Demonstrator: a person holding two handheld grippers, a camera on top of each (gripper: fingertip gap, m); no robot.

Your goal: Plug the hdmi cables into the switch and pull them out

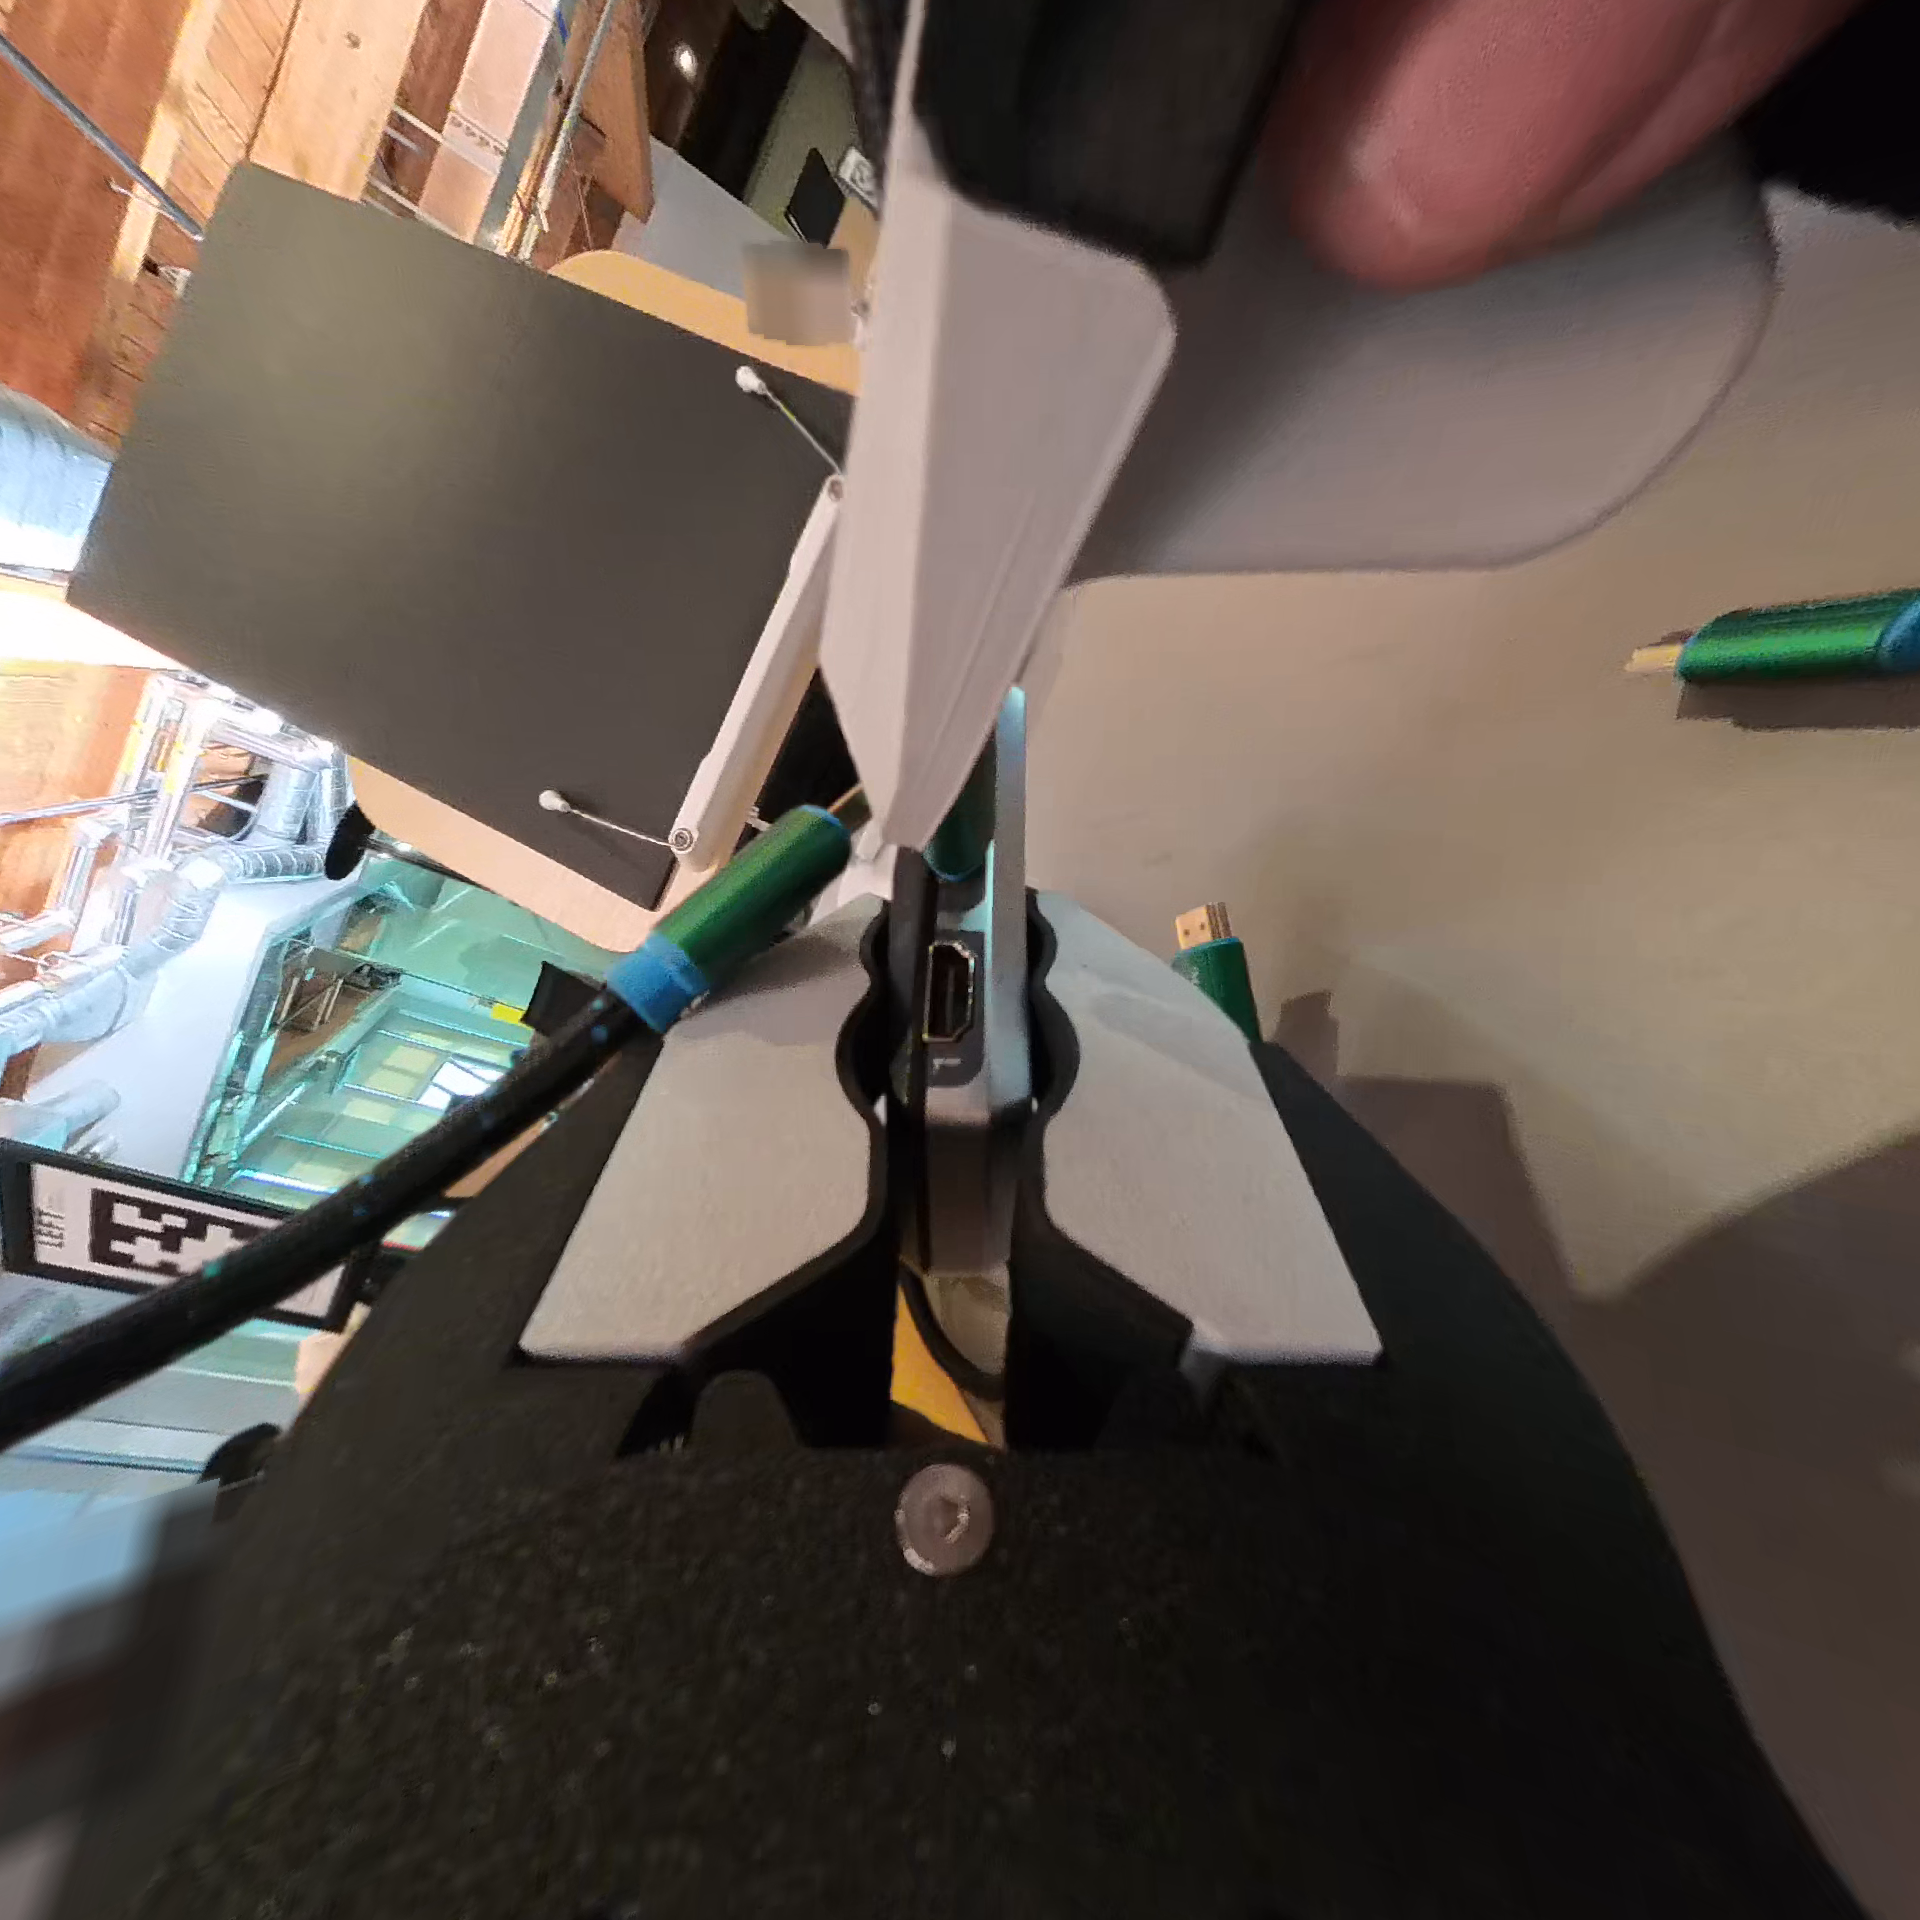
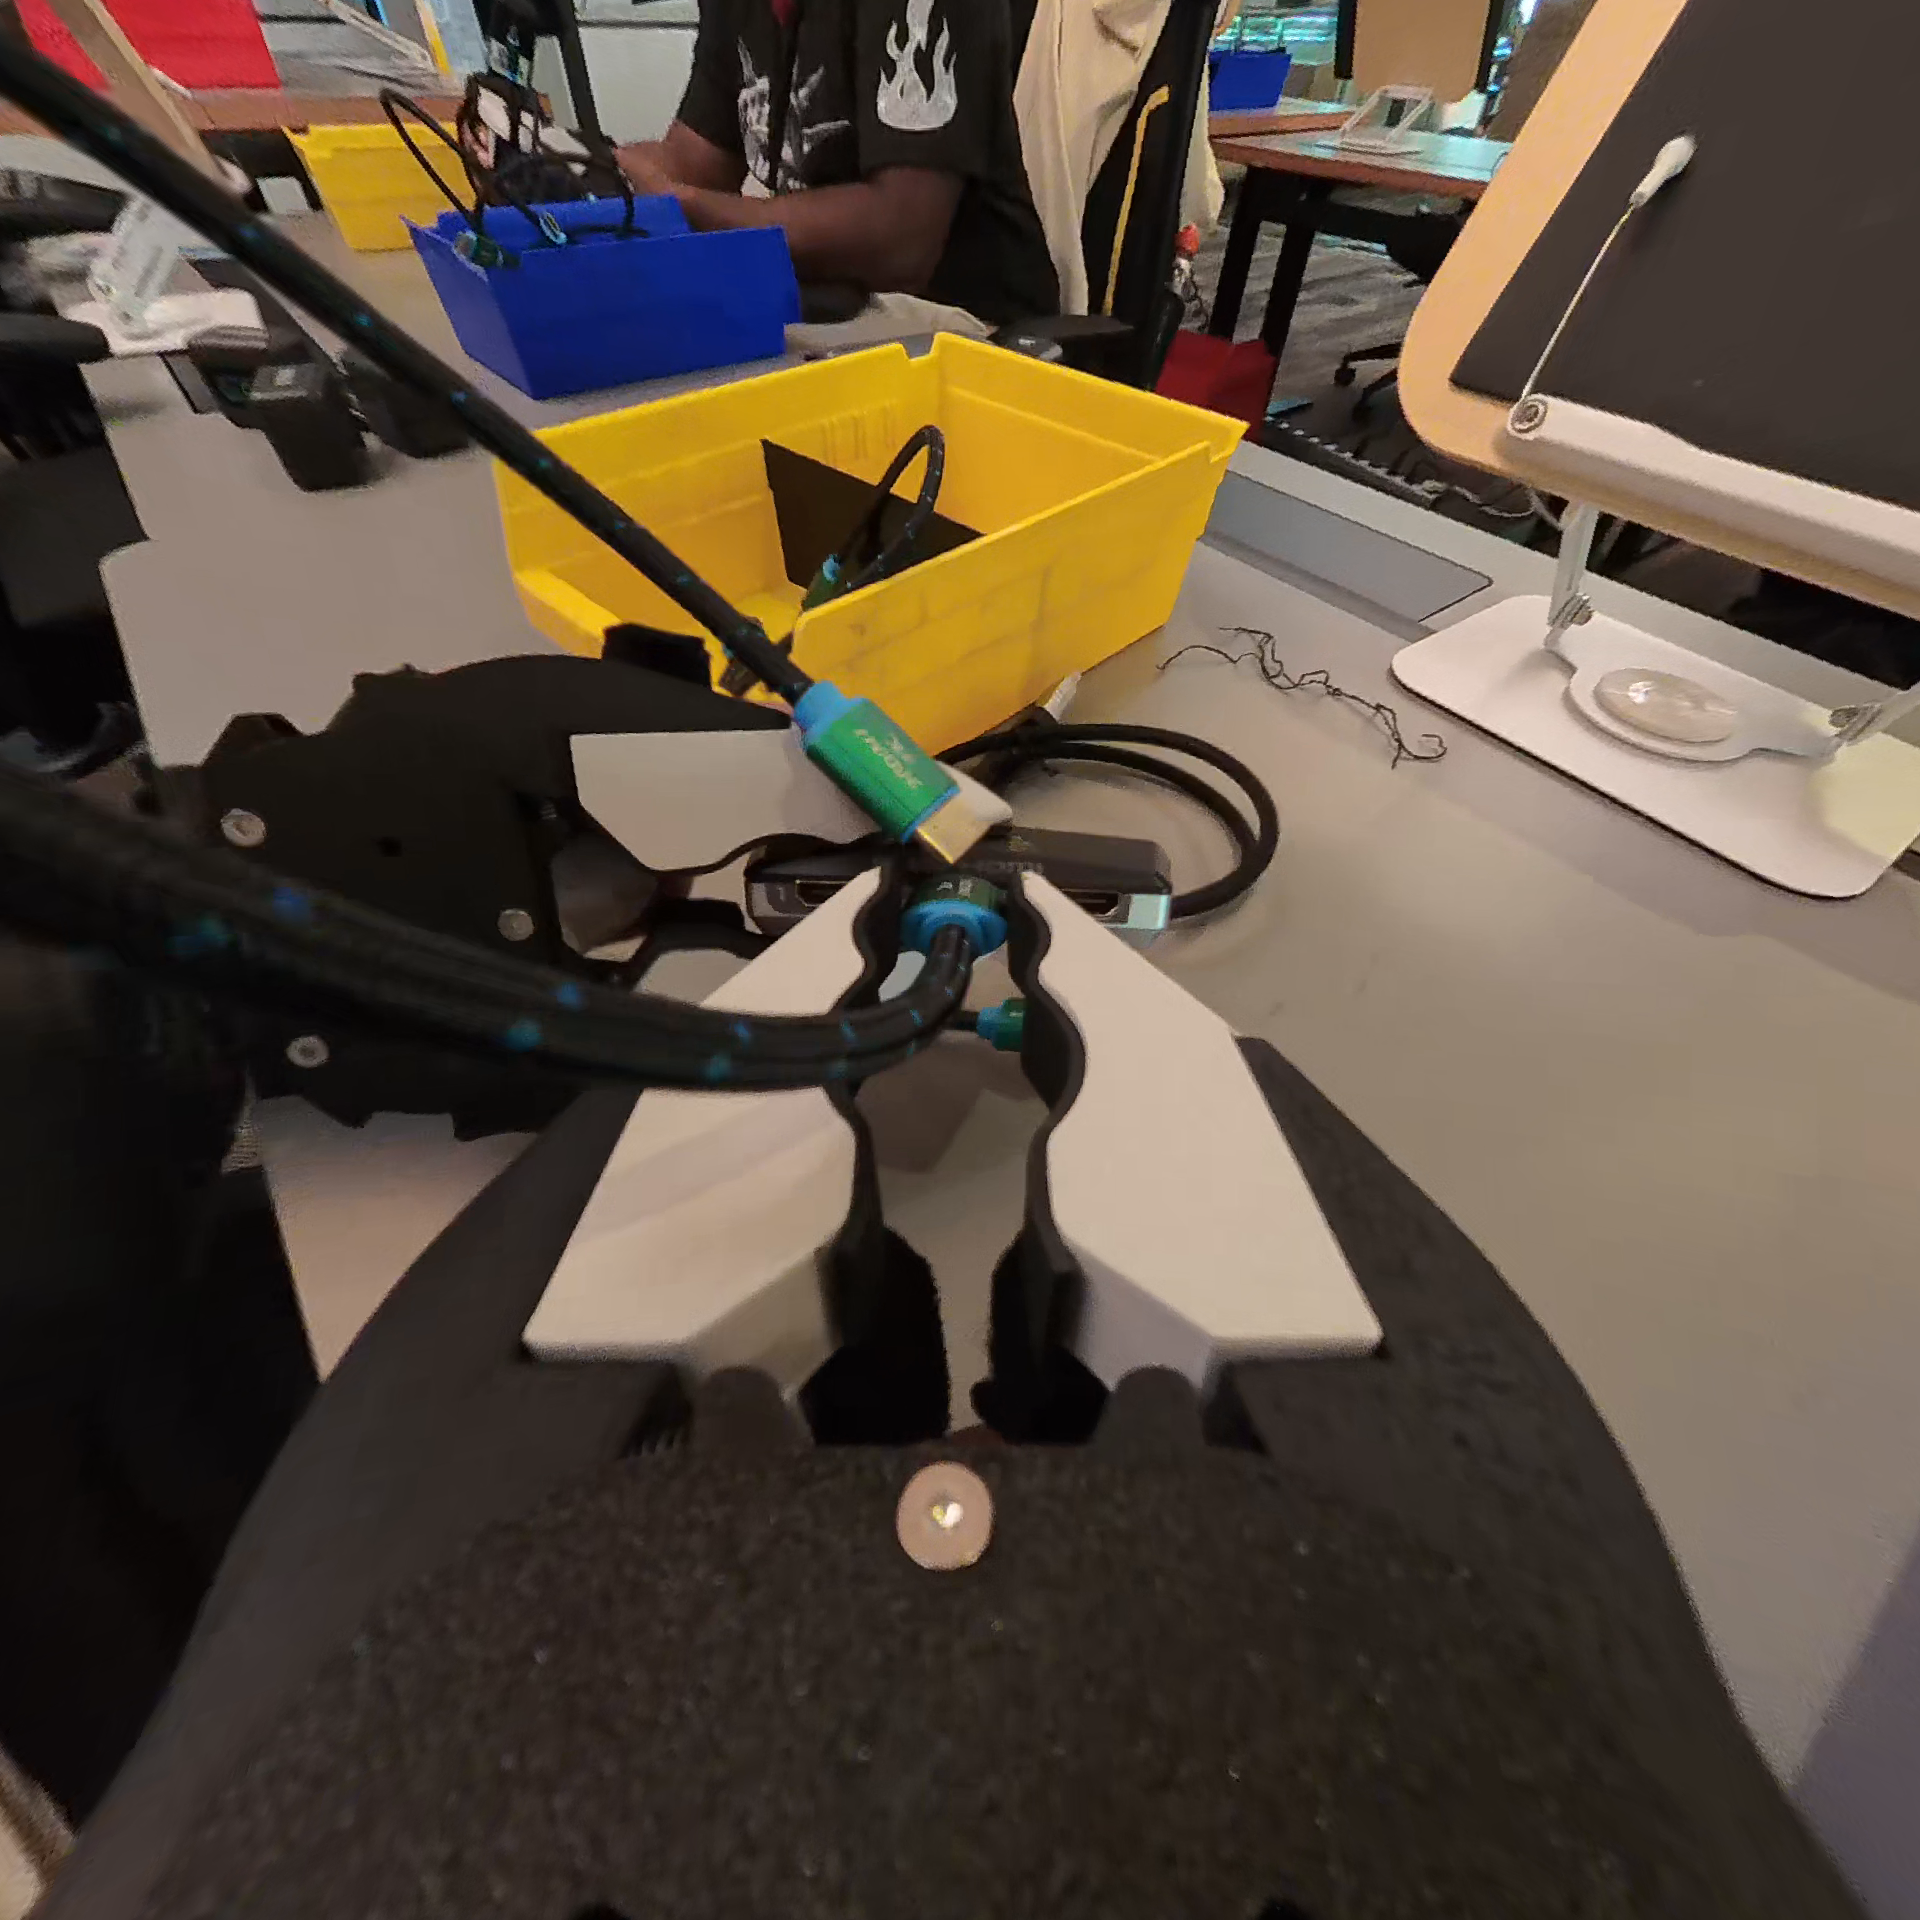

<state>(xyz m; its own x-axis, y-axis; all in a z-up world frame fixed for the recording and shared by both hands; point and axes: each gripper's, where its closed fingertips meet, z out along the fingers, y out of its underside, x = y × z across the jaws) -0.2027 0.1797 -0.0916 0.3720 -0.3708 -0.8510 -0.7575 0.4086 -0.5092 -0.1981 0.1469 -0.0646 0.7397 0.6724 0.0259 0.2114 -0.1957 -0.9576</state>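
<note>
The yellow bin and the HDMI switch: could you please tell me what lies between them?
In the right wrist view, a loose green HDMI plug rests on the left gripper's grey finger, between the yellow bin and the HDMI switch.

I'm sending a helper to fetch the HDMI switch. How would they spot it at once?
Find the yellow bin on the grey table. Just in front lies the switch, a flat dark box with coiled black cable behind. Unlike the green plugs nearby, it has sockets along its front edge.
</note>
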